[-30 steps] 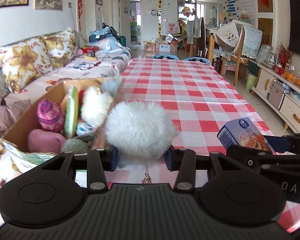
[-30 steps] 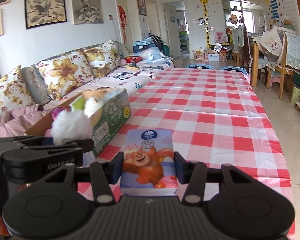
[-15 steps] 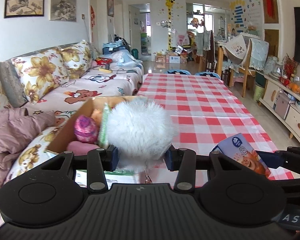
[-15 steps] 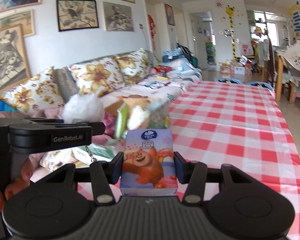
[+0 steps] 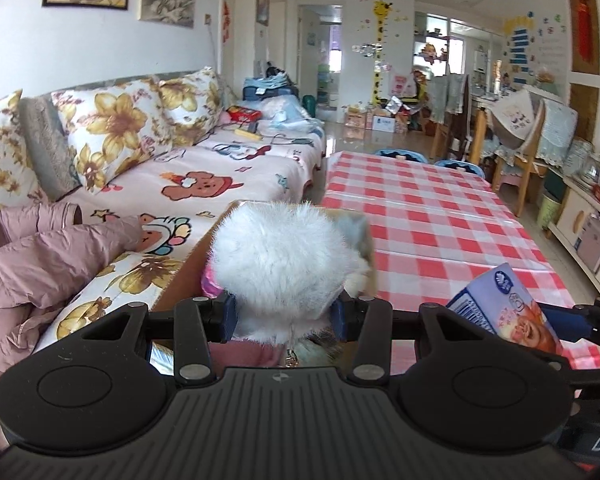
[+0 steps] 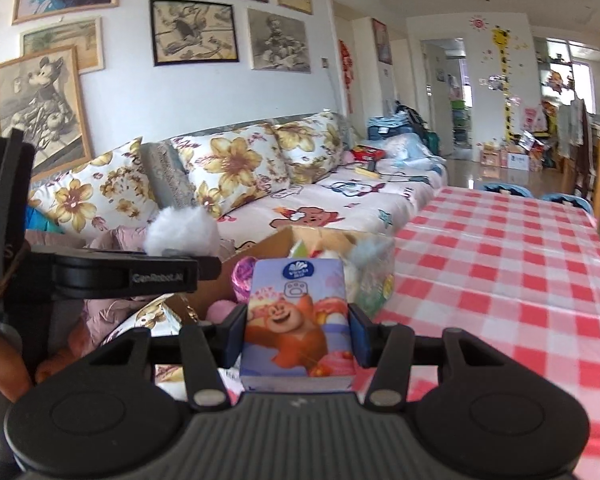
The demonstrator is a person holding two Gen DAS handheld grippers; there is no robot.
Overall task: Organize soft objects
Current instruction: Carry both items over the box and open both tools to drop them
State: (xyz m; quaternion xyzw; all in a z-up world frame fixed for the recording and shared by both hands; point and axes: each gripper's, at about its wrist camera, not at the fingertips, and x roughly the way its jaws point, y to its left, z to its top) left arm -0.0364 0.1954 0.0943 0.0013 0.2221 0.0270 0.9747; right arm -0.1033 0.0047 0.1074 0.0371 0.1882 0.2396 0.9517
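You hold both tools side by side, tilted slightly down over the near edge of the checked bench (image 5: 440, 216). Your left tool (image 5: 284, 314) is clamped on a white pompom (image 5: 280, 268), a round, long-haired fluff ball with a small metal clasp hanging below; it sits between the pads, above the box (image 6: 276, 244) of soft toys. Your right tool (image 6: 298, 340) grips a tissue pack (image 6: 298, 320) upright between its pads, a lilac packet printed with a cartoon bear, just right of the box.
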